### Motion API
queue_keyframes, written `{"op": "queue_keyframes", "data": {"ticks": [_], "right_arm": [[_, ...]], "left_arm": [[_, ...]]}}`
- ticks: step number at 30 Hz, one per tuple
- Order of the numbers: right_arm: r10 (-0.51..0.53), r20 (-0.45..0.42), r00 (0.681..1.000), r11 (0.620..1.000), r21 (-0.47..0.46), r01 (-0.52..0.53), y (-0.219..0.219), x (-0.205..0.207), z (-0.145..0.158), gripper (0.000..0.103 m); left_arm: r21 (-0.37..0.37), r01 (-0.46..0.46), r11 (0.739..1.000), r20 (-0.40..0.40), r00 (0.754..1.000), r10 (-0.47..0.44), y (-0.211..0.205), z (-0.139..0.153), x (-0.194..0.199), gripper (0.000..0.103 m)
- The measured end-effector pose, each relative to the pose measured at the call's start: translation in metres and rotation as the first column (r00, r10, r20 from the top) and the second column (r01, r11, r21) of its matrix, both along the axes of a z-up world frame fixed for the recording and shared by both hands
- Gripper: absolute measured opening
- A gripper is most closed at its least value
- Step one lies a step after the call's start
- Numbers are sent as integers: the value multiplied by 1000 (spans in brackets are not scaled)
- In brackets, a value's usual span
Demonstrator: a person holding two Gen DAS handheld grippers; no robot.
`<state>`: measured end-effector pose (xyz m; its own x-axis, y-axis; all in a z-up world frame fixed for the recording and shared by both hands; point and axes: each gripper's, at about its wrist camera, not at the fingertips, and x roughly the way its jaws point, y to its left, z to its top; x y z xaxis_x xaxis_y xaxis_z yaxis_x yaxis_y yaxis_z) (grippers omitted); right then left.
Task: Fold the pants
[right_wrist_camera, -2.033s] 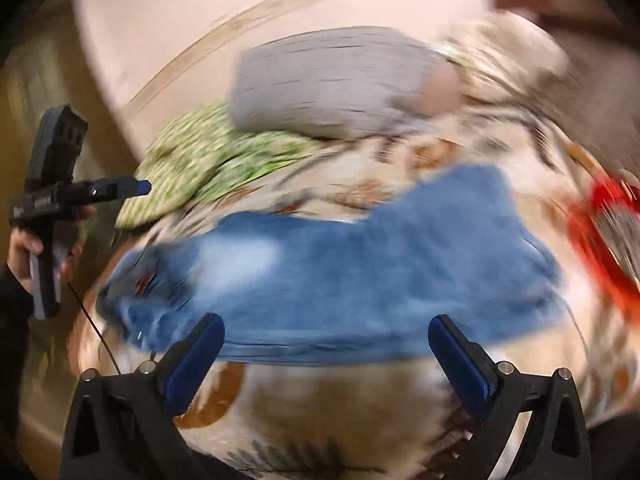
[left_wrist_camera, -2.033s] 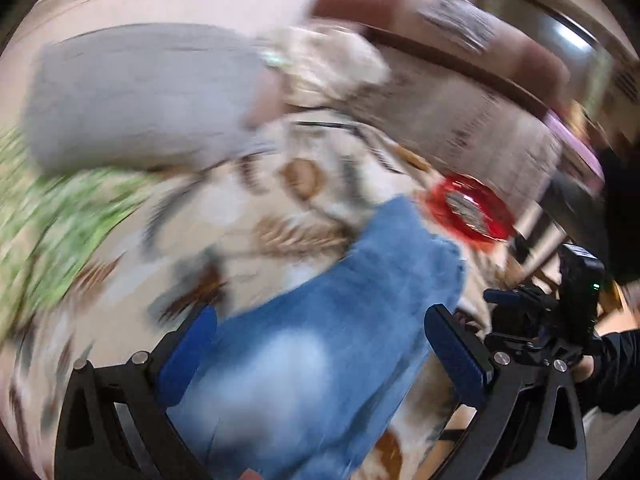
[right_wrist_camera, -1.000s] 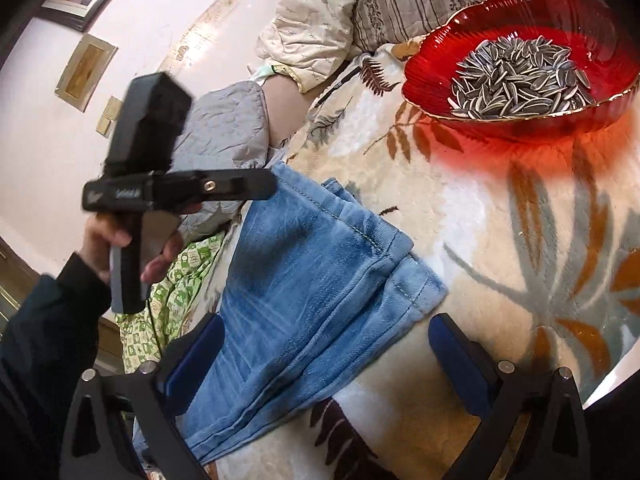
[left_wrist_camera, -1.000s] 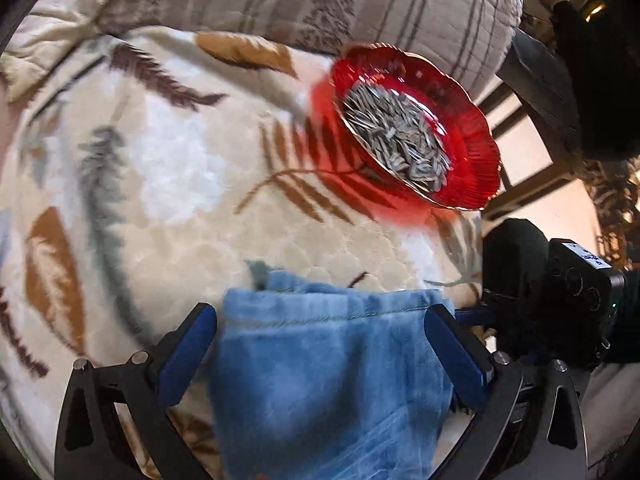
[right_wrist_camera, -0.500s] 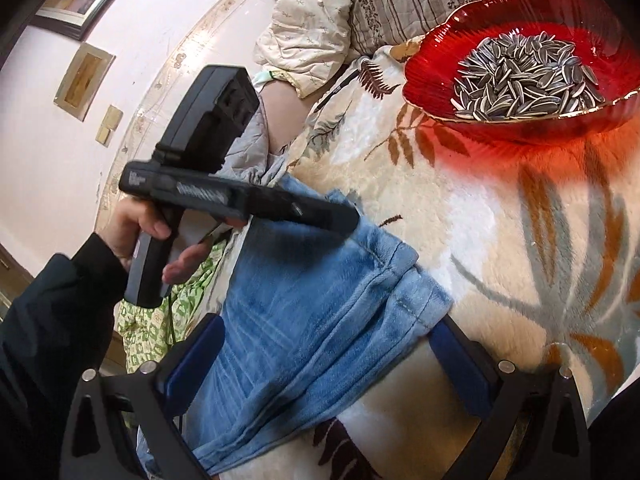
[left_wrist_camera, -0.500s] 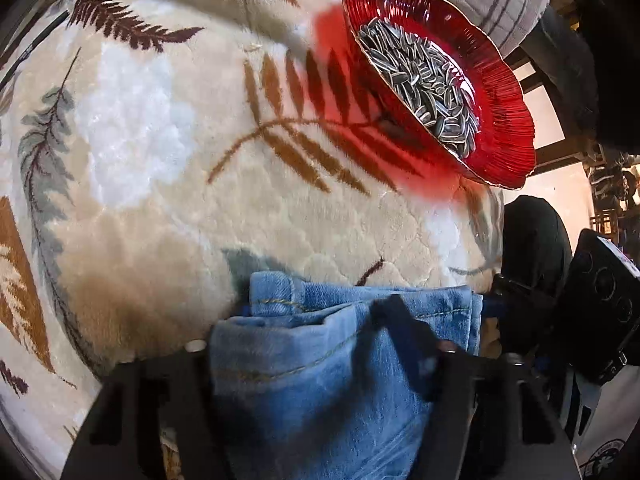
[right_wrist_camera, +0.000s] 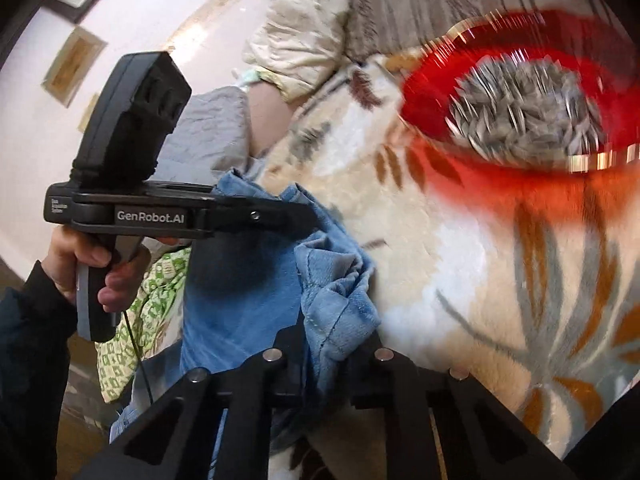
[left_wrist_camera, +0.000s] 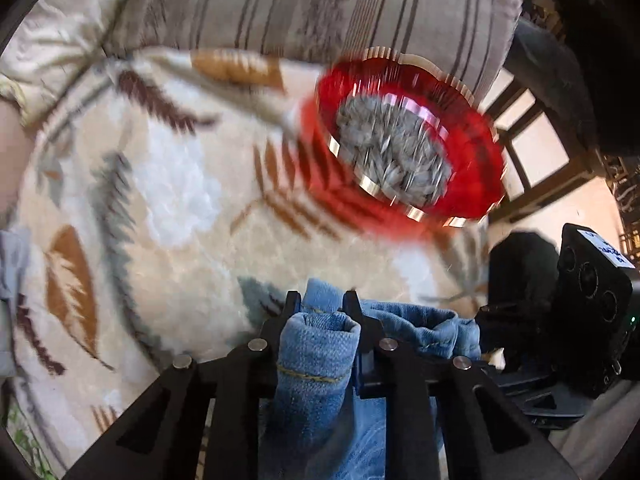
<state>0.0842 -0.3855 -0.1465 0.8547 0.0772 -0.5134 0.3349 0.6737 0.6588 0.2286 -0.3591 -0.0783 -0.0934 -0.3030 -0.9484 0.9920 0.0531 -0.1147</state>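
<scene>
The blue denim pants (left_wrist_camera: 316,356) lie on a leaf-patterned blanket (left_wrist_camera: 180,200), one end bunched up. My left gripper (left_wrist_camera: 322,304) points steeply down, its jaws closing with a fold of the hem pinched between the pads. In the right wrist view my right gripper (right_wrist_camera: 332,344) is closing too, and it pinches the near corner of the pants (right_wrist_camera: 240,292). The left gripper (right_wrist_camera: 314,220) bites the far corner of the same end there. The held edge is raised slightly off the blanket.
A red glass bowl (left_wrist_camera: 480,168) of sunflower seeds sits on the blanket just beyond the pants, also visible as the bowl (right_wrist_camera: 424,92). A striped cushion (left_wrist_camera: 320,0) lies behind it. A green patterned cloth (right_wrist_camera: 160,280) and grey cushion (right_wrist_camera: 212,132) lie left.
Both grippers went from wide open to clamped on the pants' end. The hem, flat before, is now gathered and lifted a little off the blanket.
</scene>
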Motion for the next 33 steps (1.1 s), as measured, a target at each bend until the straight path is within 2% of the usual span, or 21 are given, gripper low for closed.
{"op": "queue_keyframes", "data": {"ticks": [4, 6, 8, 10, 12, 14, 18, 22, 27, 31, 33], "right_arm": [[7, 74, 997, 997, -78, -1, -8, 4, 33, 14], [-9, 90, 996, 993, -115, 19, -20, 8, 46, 13], [-39, 73, 997, 991, -122, 48, -35, 12, 48, 13], [-62, 42, 997, 993, -99, 65, -48, 16, 41, 13], [-58, -1, 998, 996, -71, 58, -54, 22, 31, 13], [-51, -26, 998, 996, -77, 49, -51, 25, 23, 13], [-50, -35, 998, 997, -61, 47, -56, 23, 19, 13], [-45, -6, 999, 996, -84, 44, -54, 17, 28, 13], [-16, 73, 997, 968, -250, 33, -25, 4, 57, 13], [34, 119, 992, 899, -438, 22, 20, -4, 82, 13], [76, 133, 988, 848, -530, 6, 51, -4, 91, 13]], "left_arm": [[-79, -69, 994, 28, 997, 72, -10, 34, 14, 21], [-105, -92, 990, 14, 996, 94, -22, 41, 22, 21], [-100, -98, 990, 8, 995, 100, -43, 35, 27, 21], [-52, -96, 994, 17, 995, 97, -55, 20, 29, 21], [-3, -100, 995, 18, 995, 100, -62, -1, 32, 21], [7, -104, 995, 10, 995, 104, -62, -10, 30, 21], [2, -112, 994, 19, 994, 112, -61, -8, 31, 21], [-39, -117, 992, 27, 993, 118, -50, 10, 27, 21], [-164, -176, 971, -58, 984, 168, -6, 50, 33, 21], [-257, -269, 928, -167, 958, 231, 57, 72, 45, 21], [-278, -306, 911, -178, 948, 264, 85, 73, 48, 22]]}}
